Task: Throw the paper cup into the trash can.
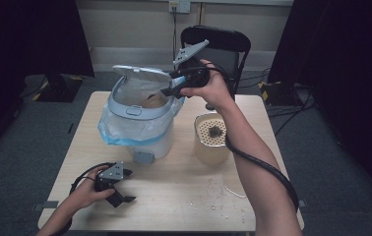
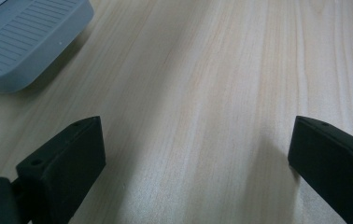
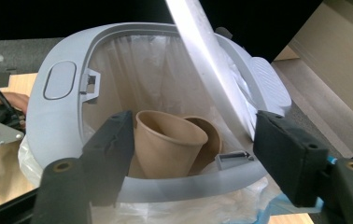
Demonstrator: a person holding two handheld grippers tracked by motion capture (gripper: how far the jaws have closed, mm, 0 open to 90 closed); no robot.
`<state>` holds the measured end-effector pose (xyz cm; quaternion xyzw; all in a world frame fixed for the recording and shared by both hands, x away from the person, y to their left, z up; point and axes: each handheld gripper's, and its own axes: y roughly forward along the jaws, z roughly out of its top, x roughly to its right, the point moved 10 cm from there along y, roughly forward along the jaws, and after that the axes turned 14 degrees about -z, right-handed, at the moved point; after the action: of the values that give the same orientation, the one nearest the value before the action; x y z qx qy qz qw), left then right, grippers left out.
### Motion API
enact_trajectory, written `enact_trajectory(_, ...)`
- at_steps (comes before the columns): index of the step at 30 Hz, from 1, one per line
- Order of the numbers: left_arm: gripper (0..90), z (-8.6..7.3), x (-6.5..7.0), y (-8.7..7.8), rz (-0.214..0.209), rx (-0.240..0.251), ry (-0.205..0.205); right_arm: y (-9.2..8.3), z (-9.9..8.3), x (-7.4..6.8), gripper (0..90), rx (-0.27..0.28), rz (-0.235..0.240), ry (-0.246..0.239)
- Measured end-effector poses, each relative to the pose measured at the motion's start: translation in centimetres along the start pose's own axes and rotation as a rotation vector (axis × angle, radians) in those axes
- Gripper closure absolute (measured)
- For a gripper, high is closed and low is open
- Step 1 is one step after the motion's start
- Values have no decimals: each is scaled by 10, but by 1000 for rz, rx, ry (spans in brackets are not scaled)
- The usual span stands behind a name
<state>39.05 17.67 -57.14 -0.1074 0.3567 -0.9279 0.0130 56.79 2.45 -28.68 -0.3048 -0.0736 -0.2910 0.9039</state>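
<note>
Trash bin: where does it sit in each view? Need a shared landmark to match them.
High view: trash bin left of centre on the table, lid up, right claw over its mouth.
Left gripper view: only a grey ribbed corner, top left.
Right gripper view: its grey rim spans the frame, paper cups inside.
Shared landmark: the bin's grey plastic.

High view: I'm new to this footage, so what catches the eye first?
The lidded white trash bin with its lid up, mid-table, with brown paper cups lying inside its liner. The right gripper hovers open over the bin's mouth. Right of it stands a beige container; the left gripper rests open on the table.
</note>
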Motion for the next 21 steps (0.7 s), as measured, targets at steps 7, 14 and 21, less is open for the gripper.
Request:
enact_trajectory(7, 32, 0, 0, 0, 0, 0, 0, 3, 2, 6, 303, 16, -34, 36)
enact_trajectory(14, 32, 0, 0, 0, 0, 0, 0, 12, 0, 20, 303, 28, -71, 92)
enact_trajectory(21, 31, 0, 0, 0, -1, -1, 1, 20, -1, 31, 299, 25, -88, 136)
